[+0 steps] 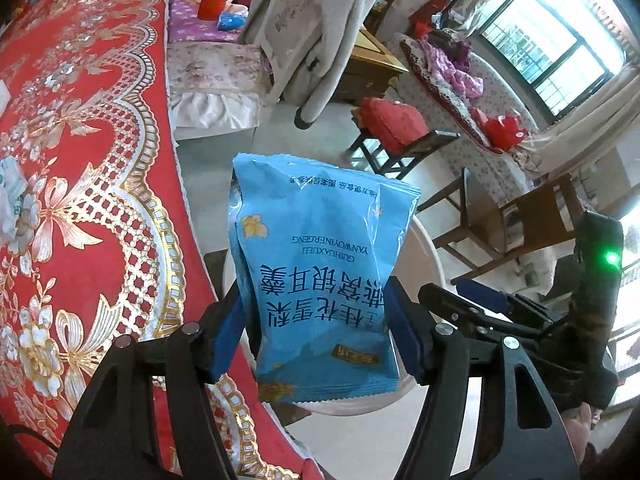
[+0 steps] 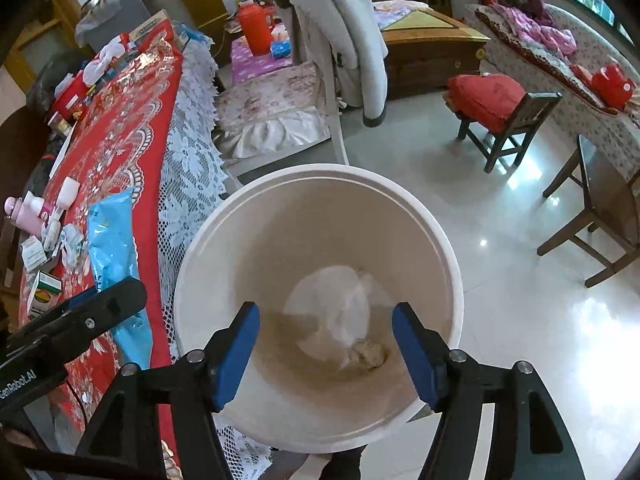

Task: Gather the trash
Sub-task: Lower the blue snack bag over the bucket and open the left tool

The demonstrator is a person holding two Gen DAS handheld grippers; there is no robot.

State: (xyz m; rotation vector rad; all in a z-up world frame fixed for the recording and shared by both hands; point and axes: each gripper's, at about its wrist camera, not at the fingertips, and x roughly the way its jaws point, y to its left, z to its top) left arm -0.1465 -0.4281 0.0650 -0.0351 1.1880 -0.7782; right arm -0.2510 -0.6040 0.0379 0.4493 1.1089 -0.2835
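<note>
Blue-padded left claw (image 1: 316, 328) nearest the lens, fingers set apart with a light blue snack packet (image 1: 316, 248) standing between them. Pads close against both side edges of the packet; cannot tell whether pressing or merely flanking. Long axis of the packet running away from the camera, lower seam hanging just below the pads, serrated far seam pointing out over the room. Printed face turned to the lens, lettering upside down, foil creased near the far end. Hanging just off the edge of the surface (image 1: 80, 160), draped in red and gold cloth, and partly over the rim of a white bucket (image 2: 320, 172) on the floor (image 2: 500, 280).

Seen from the right wrist: same packet edge-on, a narrow blue strip sloping along the lace hem of the cloth, left of the bucket. Right claw (image 2: 326, 340) spread wide and empty, aimed steeply down into the bucket mouth. Inside, at the bottom, a pale sheet (image 2: 336, 300) and a small crumpled beige wad (image 2: 368, 354). Small boxes, bottles and wrappers scattered on the surface farther left.
</note>
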